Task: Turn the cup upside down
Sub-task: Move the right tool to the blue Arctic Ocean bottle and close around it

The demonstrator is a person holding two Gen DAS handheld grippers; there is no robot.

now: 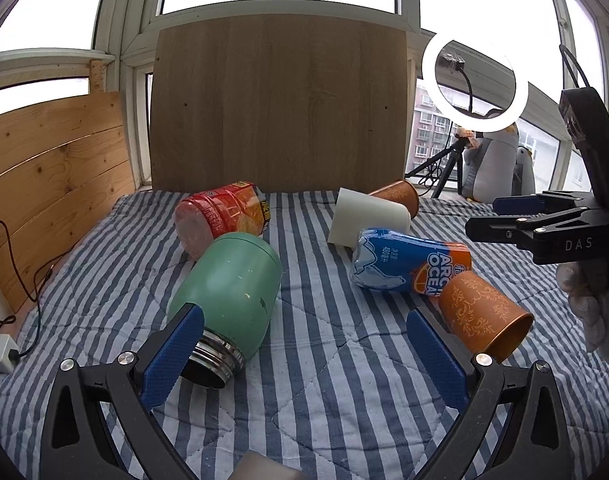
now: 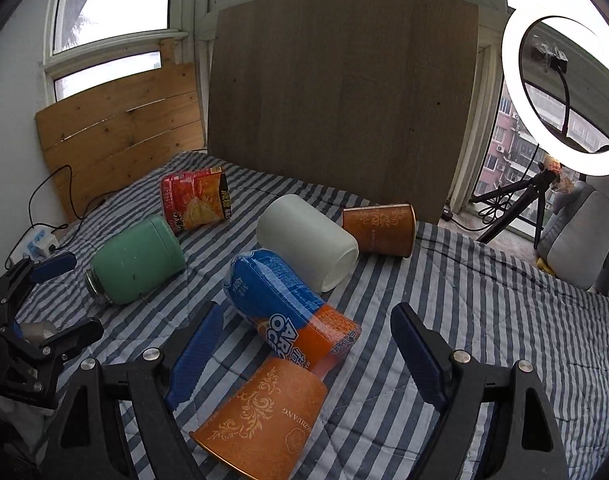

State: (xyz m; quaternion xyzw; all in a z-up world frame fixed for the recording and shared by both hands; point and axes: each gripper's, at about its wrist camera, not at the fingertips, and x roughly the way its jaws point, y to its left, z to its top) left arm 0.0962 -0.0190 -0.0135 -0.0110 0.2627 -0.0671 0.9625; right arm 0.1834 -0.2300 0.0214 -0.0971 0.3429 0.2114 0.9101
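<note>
Right gripper [image 2: 304,354]: jaws spread wide, empty, poised over the near orange cup [image 2: 264,416]. The cup lies on its side on the striped quilt [image 2: 484,300], mouth toward the camera, base touching the blue-and-orange bottle [image 2: 288,312].
Left gripper [image 1: 300,356]: open, empty, low over the quilt just beside the green flask [image 1: 228,292].
Also on the quilt: white cup [image 2: 308,240], second orange cup [image 2: 378,229], red snack tub [image 2: 196,198], all on their sides.
Handling, as judged: close across the near cup's mid-wall, lightly since it looks thin, lift clear of the bottle, rotate rim-down, and set flat.
</note>
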